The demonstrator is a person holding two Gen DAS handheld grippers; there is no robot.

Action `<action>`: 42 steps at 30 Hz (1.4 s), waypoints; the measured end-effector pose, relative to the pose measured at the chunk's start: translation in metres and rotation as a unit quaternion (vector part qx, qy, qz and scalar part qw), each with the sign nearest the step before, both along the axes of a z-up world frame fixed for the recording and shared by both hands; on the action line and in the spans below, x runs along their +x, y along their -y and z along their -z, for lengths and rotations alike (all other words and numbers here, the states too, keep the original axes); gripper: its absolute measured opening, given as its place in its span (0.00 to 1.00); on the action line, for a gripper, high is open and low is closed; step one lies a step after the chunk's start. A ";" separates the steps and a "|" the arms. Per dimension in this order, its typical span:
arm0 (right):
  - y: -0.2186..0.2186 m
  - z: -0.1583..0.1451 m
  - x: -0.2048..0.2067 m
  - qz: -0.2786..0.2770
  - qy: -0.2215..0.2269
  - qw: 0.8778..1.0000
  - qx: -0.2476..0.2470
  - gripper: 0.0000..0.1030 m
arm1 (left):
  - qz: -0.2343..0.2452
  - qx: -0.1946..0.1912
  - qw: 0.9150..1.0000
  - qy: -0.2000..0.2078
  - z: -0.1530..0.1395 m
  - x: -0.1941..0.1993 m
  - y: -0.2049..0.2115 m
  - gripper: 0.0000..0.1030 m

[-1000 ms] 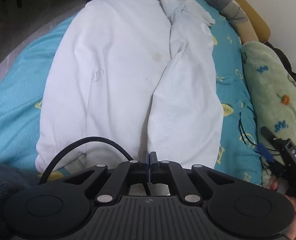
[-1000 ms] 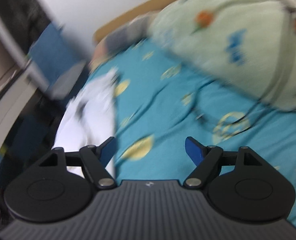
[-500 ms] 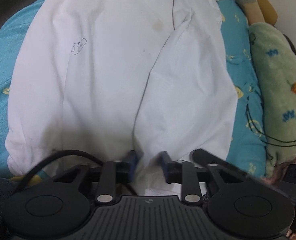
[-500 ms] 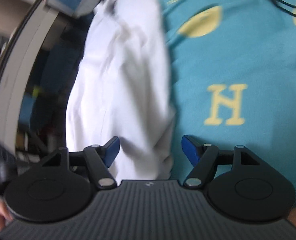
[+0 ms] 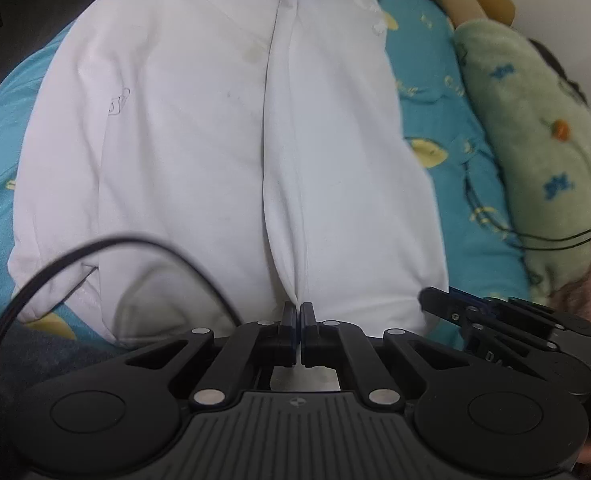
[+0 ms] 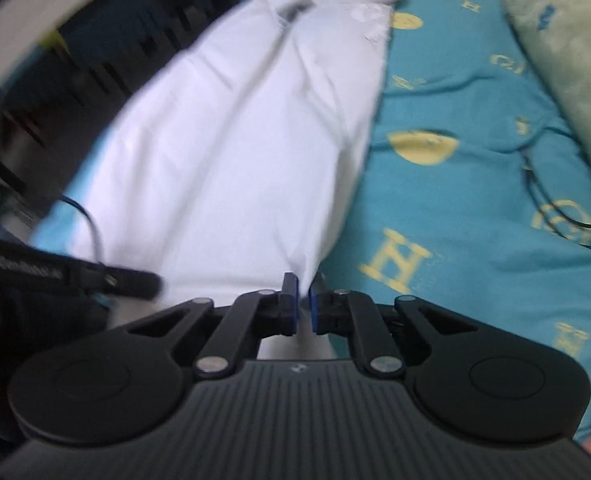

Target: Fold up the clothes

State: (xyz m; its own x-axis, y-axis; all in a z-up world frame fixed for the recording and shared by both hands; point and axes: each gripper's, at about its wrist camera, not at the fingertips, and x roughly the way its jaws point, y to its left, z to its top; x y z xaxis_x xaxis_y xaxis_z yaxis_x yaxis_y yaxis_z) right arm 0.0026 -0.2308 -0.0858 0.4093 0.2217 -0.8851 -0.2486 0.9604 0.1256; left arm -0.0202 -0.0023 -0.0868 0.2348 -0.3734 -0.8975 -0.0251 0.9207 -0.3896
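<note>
- White garment (image 5: 199, 152) lies spread lengthwise on the teal bedsheet (image 6: 455, 200), faint stains near its middle, a raised ridge running toward its hem.
- Left gripper (image 5: 298, 316) has its jaws clamped on that ridge.
- Right gripper (image 6: 303, 300) pinches the hem's right corner.
- Only the left view shows a small outline logo (image 5: 118, 101); only the right shows dark furniture (image 6: 95, 40).

The teal bedsheet (image 6: 475, 92) carries yellow printed letters: a large H (image 6: 395, 262) near the right gripper, another H (image 6: 471, 6) far off, smaller. A second partial H shows at the near right edge. White lettering on the black gripper body (image 6: 31, 270) at the left is too blurred to read. A small outline mark (image 5: 118, 103) on the white garment (image 5: 199, 152) is illegible
</note>
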 end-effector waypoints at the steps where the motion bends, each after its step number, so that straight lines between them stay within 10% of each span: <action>1: 0.003 0.006 -0.003 0.008 -0.003 1.000 0.000 0.10 | 0.000 0.006 1.000 -0.003 0.004 0.000 0.000 0.04; 5: 0.012 -0.010 -0.009 0.043 0.011 0.999 0.015 0.12 | 0.010 0.011 1.000 0.027 -0.018 -0.005 -0.001 0.23; 7: 0.017 -0.025 -0.011 0.061 0.024 0.998 0.025 0.17 | 0.020 0.026 0.998 0.058 -0.038 -0.009 -0.002 0.54; 9: 0.017 -0.041 -0.014 0.069 0.039 0.996 0.027 0.60 | 0.038 0.034 0.995 0.086 -0.060 -0.016 0.001 0.61; 11: 0.013 -0.063 -0.023 0.071 0.061 0.995 0.027 0.77 | 0.051 0.037 0.992 0.108 -0.082 -0.022 0.004 0.69; 26: -0.002 -0.249 -0.060 0.112 0.207 0.970 0.063 0.77 | 0.035 0.065 0.963 0.258 -0.237 -0.038 0.018 0.90; 32: -0.013 -0.237 -0.013 0.110 0.198 0.973 0.034 0.77 | 0.005 0.039 0.964 0.263 -0.208 0.001 0.001 0.91; 42: -0.127 -0.136 0.140 -0.026 0.162 0.984 -0.071 0.76 | -0.025 0.058 0.963 0.262 -0.095 0.089 -0.079 0.87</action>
